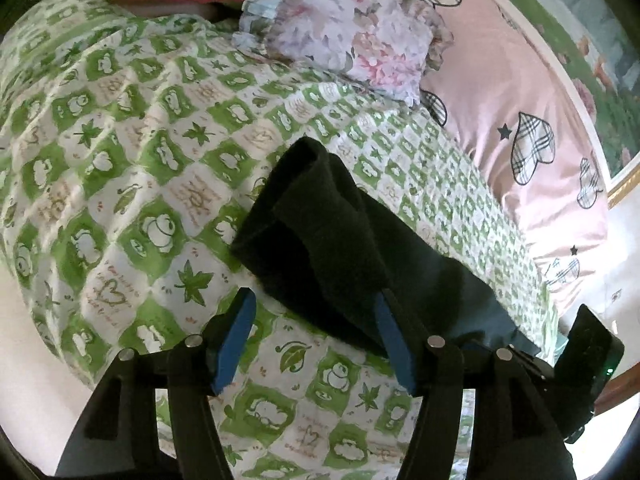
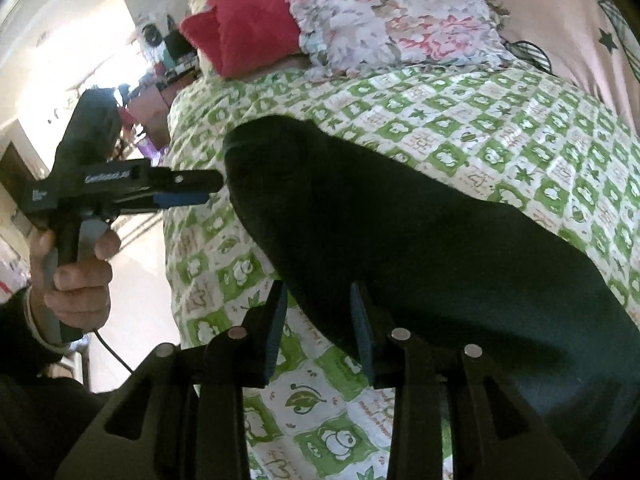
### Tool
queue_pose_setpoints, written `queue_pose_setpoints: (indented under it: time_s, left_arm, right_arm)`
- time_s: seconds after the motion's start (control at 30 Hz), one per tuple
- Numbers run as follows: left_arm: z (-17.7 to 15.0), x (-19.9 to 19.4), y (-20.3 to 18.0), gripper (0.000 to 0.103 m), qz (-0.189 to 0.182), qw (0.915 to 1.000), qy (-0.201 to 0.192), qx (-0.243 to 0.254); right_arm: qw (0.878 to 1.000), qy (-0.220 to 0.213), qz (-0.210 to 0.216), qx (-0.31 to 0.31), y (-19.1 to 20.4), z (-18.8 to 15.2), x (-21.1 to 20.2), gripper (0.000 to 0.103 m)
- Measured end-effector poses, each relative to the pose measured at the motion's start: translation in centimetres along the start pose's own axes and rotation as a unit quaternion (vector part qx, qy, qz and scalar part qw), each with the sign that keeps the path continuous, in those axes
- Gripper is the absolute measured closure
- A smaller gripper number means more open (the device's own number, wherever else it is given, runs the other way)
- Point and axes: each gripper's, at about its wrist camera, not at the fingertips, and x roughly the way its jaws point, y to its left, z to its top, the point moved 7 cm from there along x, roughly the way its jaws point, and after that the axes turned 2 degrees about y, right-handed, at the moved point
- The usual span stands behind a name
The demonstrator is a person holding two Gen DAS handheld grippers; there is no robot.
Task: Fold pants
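Blue pads on left gripper [image 1: 316, 344]: spread wide, only green-and-white bedding showing between them. Inner pad edge at hem of dark pants [image 1: 340, 248], no pinch on the cloth. Blue pads on right gripper [image 2: 320, 332]: parted, narrower gap than the left. Lower edge of pants [image 2: 400, 240] dipping into that gap near one pad, not pressed from both sides. Pants: dark green-black, folded into a thick bundle, lying on the checked quilt [image 1: 140, 160] near its front edge, between the two grippers. Beyond the pants: floral pillow [image 1: 352, 28] resting at far end of quilt, red cushion [image 2: 248, 24] beside it. Pink sheet [image 1: 500, 100] with plaid hearts to one side. Left gripper body also seen from right wrist view, held by a hand [image 2: 76, 280] in a dark sleeve.
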Motion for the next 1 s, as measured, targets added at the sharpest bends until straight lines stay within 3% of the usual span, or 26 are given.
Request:
queue_pose_setpoints:
  time_s: [0.23,0.3,0.37,0.6,0.73,1.0]
  left_arm:
    - [0.5,-0.4,-0.5,0.036,0.013,0.9999,-0.001,0.002]
    - [0.6,-0.1,-0.7,0.035,0.022,0.9997,0.004,0.005]
    - [0.6,0.2,-0.6,0.035,0.029,0.9996,0.007,0.003]
    - [2.1,1.8,1.1,0.035,0.066,0.9975,0.018,-0.016]
    - [2.8,2.7,2.5,0.035,0.068,0.9967,0.031,-0.031]
    - [2.2,5.1,3.4,0.035,0.081,0.9956,0.044,-0.019]
  right_arm:
    - [0.999,-0.025,0.001,0.032,-1.6,0.8,-1.6,0.068]
    - [0.999,-0.031,-0.002,0.040,-2.2,1.1,-2.0,0.052]
    - [0.997,-0.045,-0.006,0.055,-3.2,1.6,-2.6,0.047]
    - [0.989,-0.070,-0.033,0.126,-9.8,4.7,-4.4,0.047]
    - [0.989,-0.037,-0.044,0.134,-12.8,6.4,-2.8,0.047]
    - [0.992,0.051,-0.028,0.112,-15.1,7.0,3.1,0.047]
